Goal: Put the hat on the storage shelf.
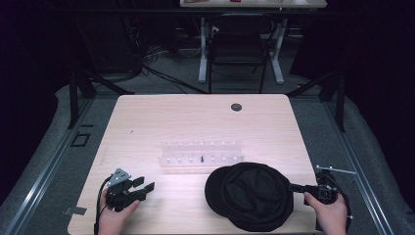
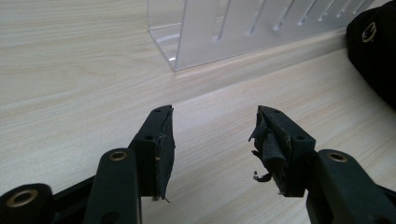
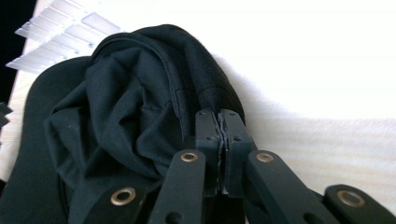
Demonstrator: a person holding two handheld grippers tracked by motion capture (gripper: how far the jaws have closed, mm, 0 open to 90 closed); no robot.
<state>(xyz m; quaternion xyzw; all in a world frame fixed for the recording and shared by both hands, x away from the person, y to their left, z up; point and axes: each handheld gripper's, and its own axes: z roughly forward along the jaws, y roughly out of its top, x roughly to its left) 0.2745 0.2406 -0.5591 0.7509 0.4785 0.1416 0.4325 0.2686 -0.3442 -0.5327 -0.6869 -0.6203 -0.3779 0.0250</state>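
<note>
My right gripper (image 3: pixel 222 123) has its jaws clamped together on the rim of the black cap (image 1: pixel 252 196), fabric pinched between the pads. The cap lies upside down on the bench (image 1: pixel 195 117), near its front edge, just in front of the clear slotted rack (image 1: pixel 201 152). My left gripper (image 1: pixel 145 185) rests low at the front left of the bench, jaws spread apart with nothing between them, well apart from the cap.
</note>
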